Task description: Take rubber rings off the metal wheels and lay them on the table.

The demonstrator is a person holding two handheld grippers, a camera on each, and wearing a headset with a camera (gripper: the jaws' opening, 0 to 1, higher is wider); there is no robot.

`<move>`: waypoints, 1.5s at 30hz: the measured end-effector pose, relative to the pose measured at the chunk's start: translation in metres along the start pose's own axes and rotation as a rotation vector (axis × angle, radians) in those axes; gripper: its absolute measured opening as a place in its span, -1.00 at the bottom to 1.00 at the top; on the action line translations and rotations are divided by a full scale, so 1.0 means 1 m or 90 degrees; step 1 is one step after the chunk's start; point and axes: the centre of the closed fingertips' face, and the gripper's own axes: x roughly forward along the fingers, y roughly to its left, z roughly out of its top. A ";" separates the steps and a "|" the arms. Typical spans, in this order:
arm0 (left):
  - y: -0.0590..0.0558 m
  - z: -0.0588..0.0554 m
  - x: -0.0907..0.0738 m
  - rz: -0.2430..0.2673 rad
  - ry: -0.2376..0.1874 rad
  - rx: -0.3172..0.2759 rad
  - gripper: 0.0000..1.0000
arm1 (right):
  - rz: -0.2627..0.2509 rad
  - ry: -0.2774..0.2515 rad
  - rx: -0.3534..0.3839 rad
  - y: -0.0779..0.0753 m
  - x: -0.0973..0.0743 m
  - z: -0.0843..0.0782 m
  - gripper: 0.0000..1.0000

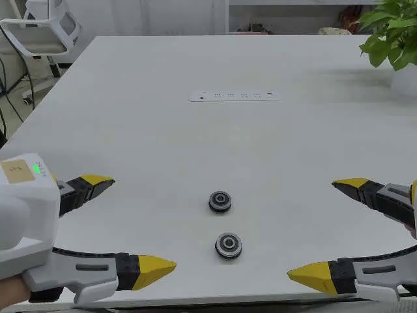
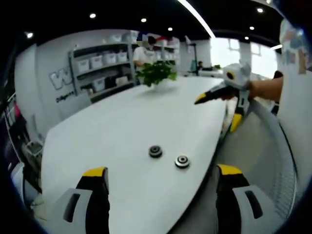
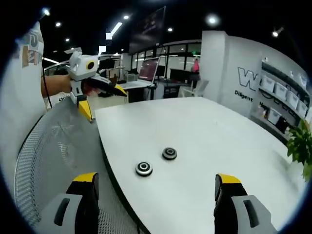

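**Wheels (image 1: 220, 201) on surface (image 1: 130, 117), both tools open, nothing held**

Two wheels lie flat on the white surface, close to the edge on the person's side. They are near each other but not touching. Head view: far wheel (image 1: 220, 201), and near wheel (image 1: 229, 246) just toward the person and slightly right of it. Each has a pale metal hub inside a dark ring (image 1: 211, 203), and the rings are on both wheels.

Left tool (image 1: 130, 225) is at lower left, jaws spread wide, yellow tips pointing inward, nothing between them. Right tool (image 1: 313, 228) is at lower right, mirrored, jaws equally wide and also empty. The wheels sit between the two tools, well apart from each.

Left gripper view: own jaws stand wide apart, with far wheel (image 2: 155, 151) and near wheel (image 2: 182, 161) ahead. Right tool (image 2: 214, 114) is beyond them, by the surface edge.

Right gripper view: near wheel (image 3: 144, 168) and far wheel (image 3: 169, 153) are ahead, with left tool (image 3: 108, 105) beyond.

Power strip (image 1: 236, 96) is set in mid-surface, well past the wheels. Plant (image 1: 391, 32) is at the far right corner.
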 end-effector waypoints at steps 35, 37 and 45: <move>0.001 -0.002 0.003 -0.008 0.002 -0.002 0.83 | 0.008 -0.016 0.001 -0.002 0.001 0.008 0.93; 0.002 -0.002 0.003 -0.009 0.003 -0.002 0.83 | 0.008 -0.021 0.002 -0.002 0.001 0.010 0.88; 0.004 -0.005 0.004 -0.010 0.009 -0.002 0.82 | 0.004 -0.034 0.007 -0.011 0.001 0.015 0.83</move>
